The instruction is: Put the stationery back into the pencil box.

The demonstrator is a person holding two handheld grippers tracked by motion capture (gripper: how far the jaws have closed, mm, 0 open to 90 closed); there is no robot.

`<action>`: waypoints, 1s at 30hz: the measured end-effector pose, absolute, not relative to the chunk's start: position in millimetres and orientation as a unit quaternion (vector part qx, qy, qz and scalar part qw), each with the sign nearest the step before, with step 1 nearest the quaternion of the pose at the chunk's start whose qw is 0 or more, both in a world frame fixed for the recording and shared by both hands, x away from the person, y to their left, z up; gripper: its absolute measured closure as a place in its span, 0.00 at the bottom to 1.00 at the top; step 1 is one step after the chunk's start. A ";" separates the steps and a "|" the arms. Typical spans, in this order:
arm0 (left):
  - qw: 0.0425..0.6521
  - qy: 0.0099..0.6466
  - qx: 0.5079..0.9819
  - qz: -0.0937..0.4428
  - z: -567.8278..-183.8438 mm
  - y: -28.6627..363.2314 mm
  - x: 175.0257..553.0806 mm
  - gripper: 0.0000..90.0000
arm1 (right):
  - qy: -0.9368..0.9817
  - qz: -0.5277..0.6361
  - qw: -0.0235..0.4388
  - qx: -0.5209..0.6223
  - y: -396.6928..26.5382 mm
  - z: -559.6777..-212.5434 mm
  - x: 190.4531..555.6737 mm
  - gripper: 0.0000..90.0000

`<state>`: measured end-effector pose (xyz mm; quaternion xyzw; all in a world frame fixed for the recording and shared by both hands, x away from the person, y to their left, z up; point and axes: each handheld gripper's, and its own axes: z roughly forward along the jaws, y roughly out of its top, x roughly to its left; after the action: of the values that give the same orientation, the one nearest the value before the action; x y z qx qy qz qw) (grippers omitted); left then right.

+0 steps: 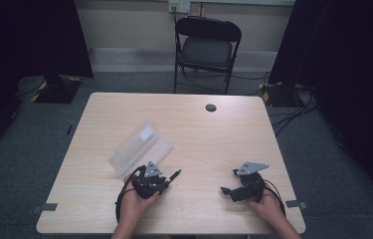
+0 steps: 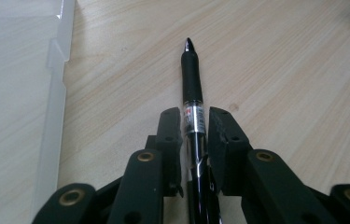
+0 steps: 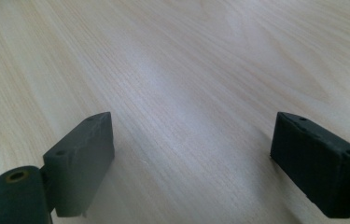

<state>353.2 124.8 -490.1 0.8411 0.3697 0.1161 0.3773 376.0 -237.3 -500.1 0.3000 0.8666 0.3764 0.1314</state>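
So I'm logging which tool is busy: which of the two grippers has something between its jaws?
The left gripper: a black pen sits between its narrowed jaws, tip pointing away. The right gripper stands wide open over bare table.

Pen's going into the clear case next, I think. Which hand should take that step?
Left, probably. The left gripper already has the pen between its jaws, and the clear case lies right beside it. The right gripper is open, holding nothing, farther from the case.
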 end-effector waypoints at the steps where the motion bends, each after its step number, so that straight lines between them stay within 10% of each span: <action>1: 0.370 0.363 0.847 0.120 -490.2 125.6 352.6 0.83 | 0.867 0.376 0.131 0.300 -237.3 -500.1 376.0 0.14; 30: 0.392 0.377 0.831 0.120 -473.6 128.8 358.0 0.89 | 0.867 0.376 0.131 0.300 -237.3 -500.1 376.0 0.14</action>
<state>358.0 128.8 -473.6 0.8306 0.3767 0.1201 0.3922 376.0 -237.3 -500.1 0.2999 0.8666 0.3764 0.1315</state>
